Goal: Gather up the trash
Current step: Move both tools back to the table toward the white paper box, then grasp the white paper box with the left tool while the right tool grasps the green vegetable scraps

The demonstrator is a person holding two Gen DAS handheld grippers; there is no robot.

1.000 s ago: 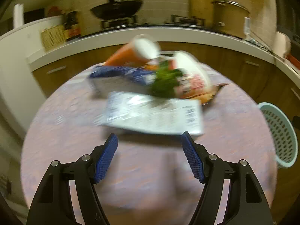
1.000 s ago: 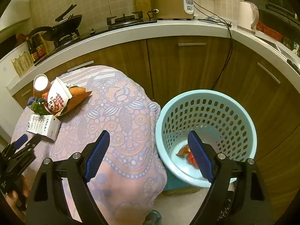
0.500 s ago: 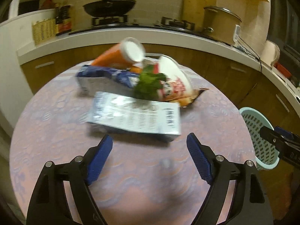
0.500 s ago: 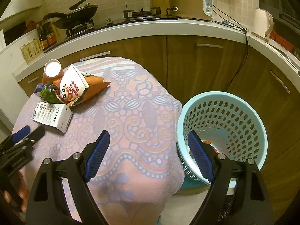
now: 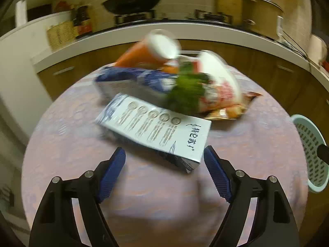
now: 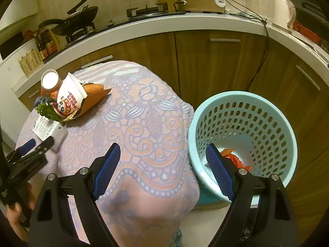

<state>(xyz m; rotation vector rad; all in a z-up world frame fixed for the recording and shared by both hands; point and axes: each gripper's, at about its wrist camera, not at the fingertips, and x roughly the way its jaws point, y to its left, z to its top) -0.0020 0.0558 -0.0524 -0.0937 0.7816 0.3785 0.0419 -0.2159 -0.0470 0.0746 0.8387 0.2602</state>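
Kitchen, round table (image 5: pixel 67 150) under patterned cloth. White carton (image 5: pixel 156 127) lies flat before trash pile, just ahead of left gripper (image 5: pixel 164 160), fingers spread, empty. Carton likely light, stiff, crushable; take across narrow near end. Right gripper (image 6: pixel 163 156) fingers apart, empty, beside basket (image 6: pixel 287 135).

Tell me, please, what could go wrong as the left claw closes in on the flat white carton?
The open left claw straddles only a corner of the flat white printed carton, so it could pivot or slip out. The carton's far end touches the leafy greens and tilted white paper cup; dragging it may scatter that pile.
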